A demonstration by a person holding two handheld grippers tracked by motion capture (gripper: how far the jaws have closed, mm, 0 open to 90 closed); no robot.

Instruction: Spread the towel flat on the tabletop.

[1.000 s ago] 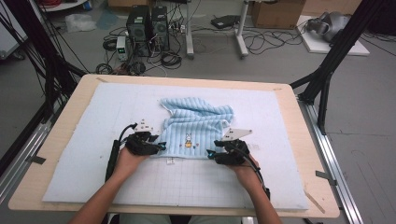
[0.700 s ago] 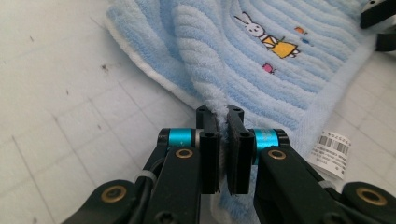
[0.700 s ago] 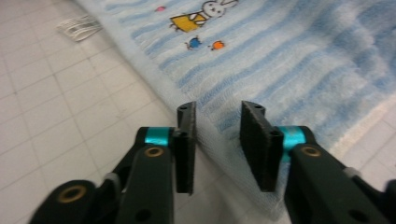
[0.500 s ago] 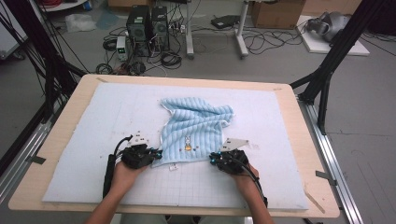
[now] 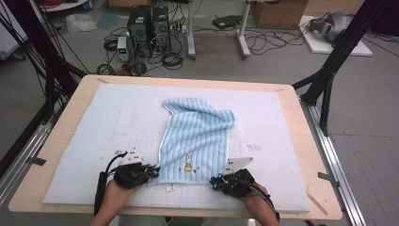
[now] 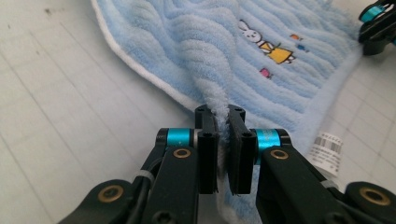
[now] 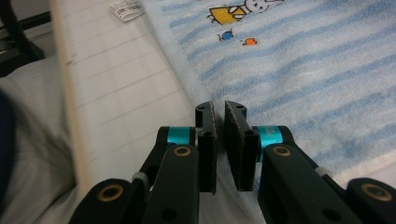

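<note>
White gridded mat (image 5: 117,122) on a wooden table (image 5: 301,136), both hand-held grippers (image 5: 153,170) (image 5: 217,181) clamping the blue towel (image 5: 197,136)

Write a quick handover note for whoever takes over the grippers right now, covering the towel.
Left gripper: shut on the near left corner of the blue striped towel; a pinched ridge of terry runs up between its fingers.
Right gripper: fingers close together at the near right edge; from its own view no cloth is clearly pinched, so check that grip.
Towel: mid-mat on the white grid mat, near hem flat with the rabbit motif up, far end rumpled and folded over.
Done: near corners taken.
Left: probably flatten the far end.
</note>
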